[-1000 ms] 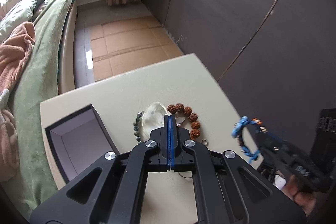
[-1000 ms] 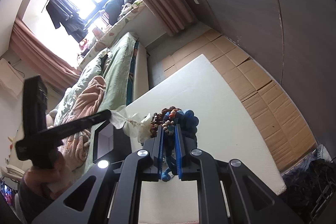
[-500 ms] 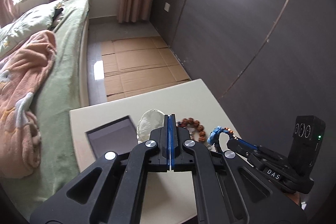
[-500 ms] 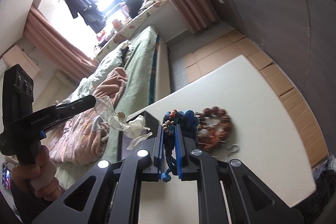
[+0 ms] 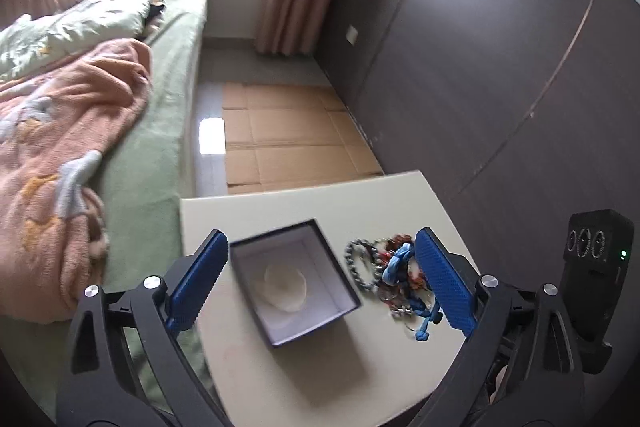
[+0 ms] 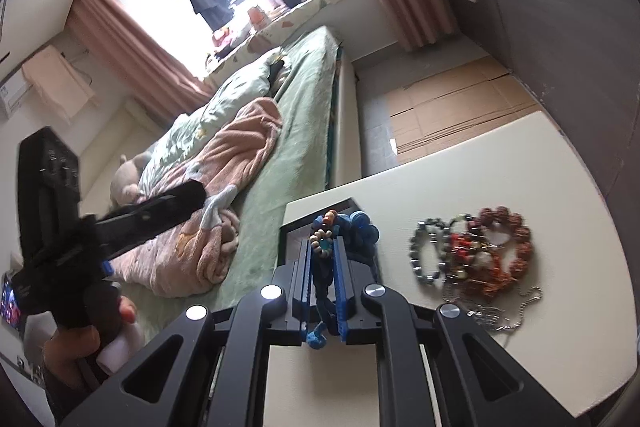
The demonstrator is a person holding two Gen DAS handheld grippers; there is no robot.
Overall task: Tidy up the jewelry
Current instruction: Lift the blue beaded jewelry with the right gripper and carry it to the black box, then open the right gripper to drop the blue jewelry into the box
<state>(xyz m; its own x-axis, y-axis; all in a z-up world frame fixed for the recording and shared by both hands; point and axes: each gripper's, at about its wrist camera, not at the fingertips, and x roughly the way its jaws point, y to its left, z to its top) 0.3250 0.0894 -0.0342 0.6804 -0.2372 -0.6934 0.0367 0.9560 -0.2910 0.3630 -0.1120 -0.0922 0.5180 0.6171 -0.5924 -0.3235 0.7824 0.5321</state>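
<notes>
Since the earlier frame, the left gripper (image 5: 320, 283) has spread its fingers wide and let go of the small clear bag (image 5: 286, 285), which now lies inside the dark box (image 5: 340, 283) on the table (image 5: 280, 379). Right of the box sits a heap of bracelets (image 6: 476, 259) (beads, chains). Over the box's near edge, the right gripper (image 6: 323, 267) stays clamped on a blue cord bracelet (image 6: 326, 247).

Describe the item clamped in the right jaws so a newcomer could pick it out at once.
Start at the cream table beside the green bed, then find the dark open box at its bed-side edge. Held above it is the blue braided cord bracelet, unlike the grey, red and brown bead bracelets lying in a pile.
</notes>
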